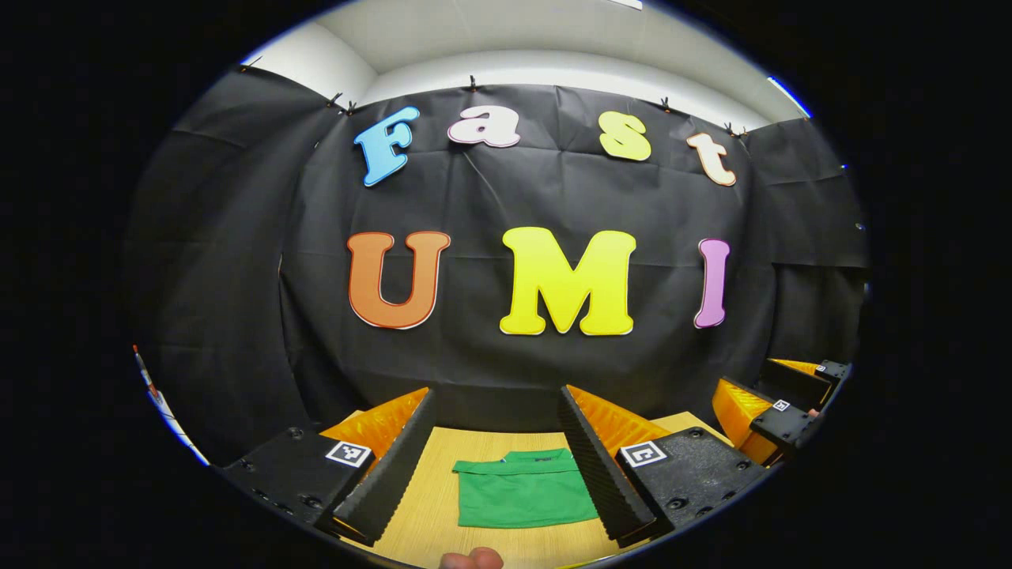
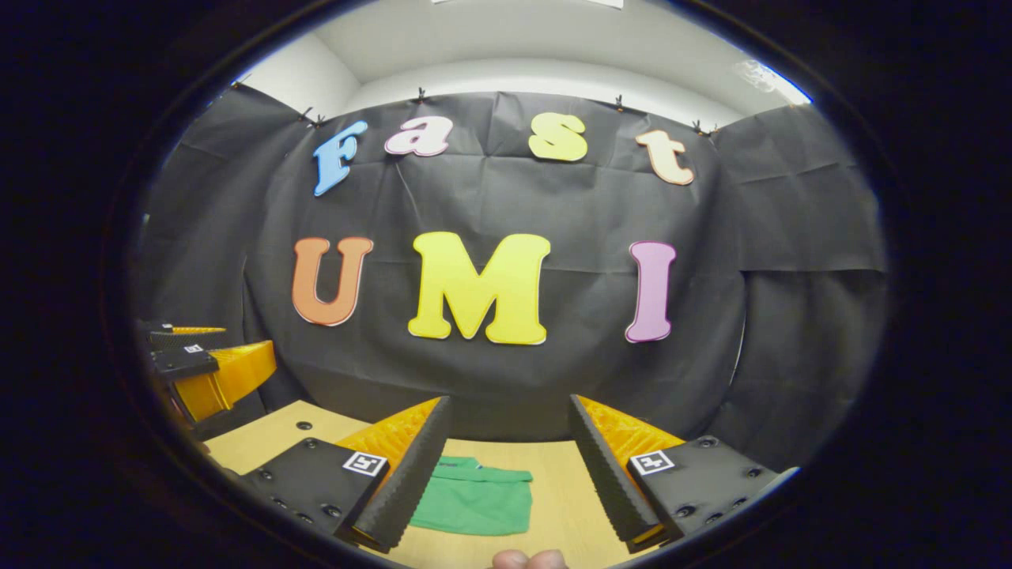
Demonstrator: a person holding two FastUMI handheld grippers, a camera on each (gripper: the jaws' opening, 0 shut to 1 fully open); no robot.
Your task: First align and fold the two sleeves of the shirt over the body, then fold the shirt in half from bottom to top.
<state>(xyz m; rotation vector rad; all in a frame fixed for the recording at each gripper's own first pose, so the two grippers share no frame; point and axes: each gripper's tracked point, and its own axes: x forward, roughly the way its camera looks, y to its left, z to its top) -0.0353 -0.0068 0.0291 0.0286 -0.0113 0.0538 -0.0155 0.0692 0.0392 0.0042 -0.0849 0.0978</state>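
Evidently the green shirt (image 1: 523, 491) lay on the wooden worktop (image 1: 431, 506) as a compact rectangle, collar toward twelve o'clock and no loose sleeve showing, so both folds looked done or very nearly so. In the left gripper view it sat between the fingers of the left tool (image 1: 494, 466), which stood wide open and held nothing; the tool appeared to be raised well above the cloth, though the height could not be judged exactly. In the right gripper view the shirt (image 2: 474, 499) lay toward seven o'clock, partly behind the near finger of the right tool (image 2: 506, 470), which was likewise spread wide and empty. The other tool showed farther off at three o'clock in the left gripper view (image 1: 779, 407) and at nine o'clock in the right gripper view (image 2: 205, 367); its opening could not be read from there. A fingertip (image 1: 472, 559) of the holding hand showed at six o'clock. If any step remained, it seemed to be checking the fold: the doubled edge should sit square under the collar, corners matched. To do that well, each tool should come down at an outer corner, pinch all layers together, and nudge lightly, without dragging the stack across the worktop.
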